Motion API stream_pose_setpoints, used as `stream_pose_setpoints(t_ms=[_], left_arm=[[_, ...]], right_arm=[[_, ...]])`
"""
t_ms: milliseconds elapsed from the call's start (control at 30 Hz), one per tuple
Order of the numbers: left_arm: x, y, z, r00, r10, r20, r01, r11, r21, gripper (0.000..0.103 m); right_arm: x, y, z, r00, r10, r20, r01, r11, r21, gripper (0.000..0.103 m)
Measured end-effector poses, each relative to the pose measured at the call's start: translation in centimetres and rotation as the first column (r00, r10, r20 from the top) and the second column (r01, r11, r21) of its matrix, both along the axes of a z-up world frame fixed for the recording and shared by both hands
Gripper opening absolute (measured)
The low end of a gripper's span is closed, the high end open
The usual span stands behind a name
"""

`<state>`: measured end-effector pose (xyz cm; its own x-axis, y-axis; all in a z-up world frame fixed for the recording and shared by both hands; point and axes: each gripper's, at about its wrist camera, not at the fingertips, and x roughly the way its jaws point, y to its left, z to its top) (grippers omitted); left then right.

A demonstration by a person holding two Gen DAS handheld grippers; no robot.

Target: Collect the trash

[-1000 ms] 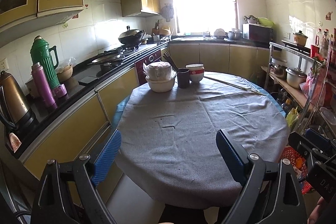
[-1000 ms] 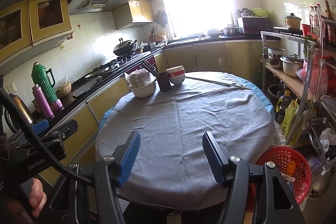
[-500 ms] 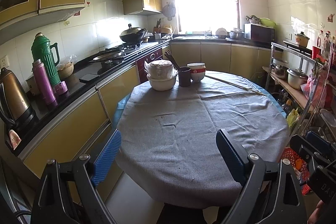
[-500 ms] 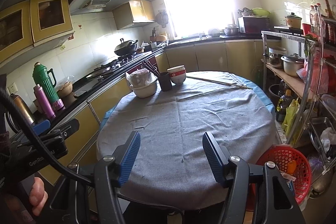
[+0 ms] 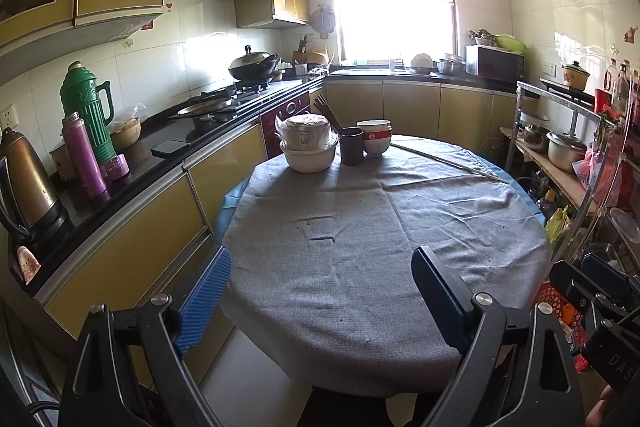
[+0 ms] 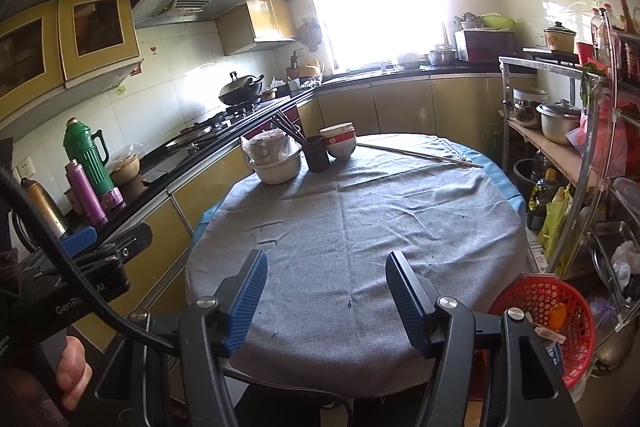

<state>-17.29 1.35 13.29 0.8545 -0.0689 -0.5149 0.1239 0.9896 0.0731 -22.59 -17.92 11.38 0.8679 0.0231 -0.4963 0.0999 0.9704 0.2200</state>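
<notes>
A round table with a grey cloth point(image 5: 380, 227) fills the middle of both views point(image 6: 360, 219). Small dark crumbs dot the cloth. A red mesh basket point(image 6: 540, 315) with scraps in it stands on the floor right of the table; its edge shows in the left wrist view point(image 5: 560, 307). My left gripper point(image 5: 320, 291) is open and empty above the table's near edge. My right gripper point(image 6: 326, 291) is open and empty above the near edge too. The left gripper's body shows at the left of the right wrist view point(image 6: 80, 267).
A bagged bowl stack point(image 5: 308, 147), a dark cup with chopsticks point(image 5: 351, 145) and stacked bowls point(image 5: 374, 137) stand at the table's far side, with a long stick point(image 5: 444, 161). The counter point(image 5: 120, 171) with thermoses runs along the left. A metal rack point(image 6: 568, 155) stands right.
Both views have shifted slightly; the grippers have drifted a little relative to the table. Both stay open and empty.
</notes>
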Motion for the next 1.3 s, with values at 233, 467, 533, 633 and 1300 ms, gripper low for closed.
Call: stream_pose_setpoints(t_ms=[233, 467, 533, 633, 1300], left_arm=[[-0.06, 0.04, 0.04, 1.0, 0.001, 0.001, -0.001, 1.0, 0.0, 0.092], [-0.15, -0.06, 0.17, 1.0, 0.0, 0.001, 0.0, 1.0, 0.001, 0.092], [-0.16, -0.06, 0.17, 1.0, 0.001, 0.001, -0.001, 1.0, 0.001, 0.092], [-0.15, -0.08, 0.22, 1.0, -0.004, 0.0, 0.004, 1.0, 0.0, 0.092], [-0.32, -0.24, 0.33, 1.0, -0.006, -0.003, 0.006, 1.0, 0.0, 0.092]], right_arm=[[-0.06, -0.03, -0.09, 1.0, 0.001, 0.0, -0.001, 1.0, 0.003, 0.066], [-0.08, -0.02, -0.14, 1.0, -0.001, 0.0, 0.001, 1.0, 0.002, 0.066], [-0.09, -0.01, -0.15, 1.0, 0.0, 0.0, 0.0, 1.0, 0.005, 0.066], [-0.14, 0.0, -0.18, 1.0, -0.001, 0.001, 0.001, 1.0, 0.003, 0.066], [-0.3, 0.15, 0.17, 1.0, -0.003, 0.002, 0.003, 1.0, 0.006, 0.066]])
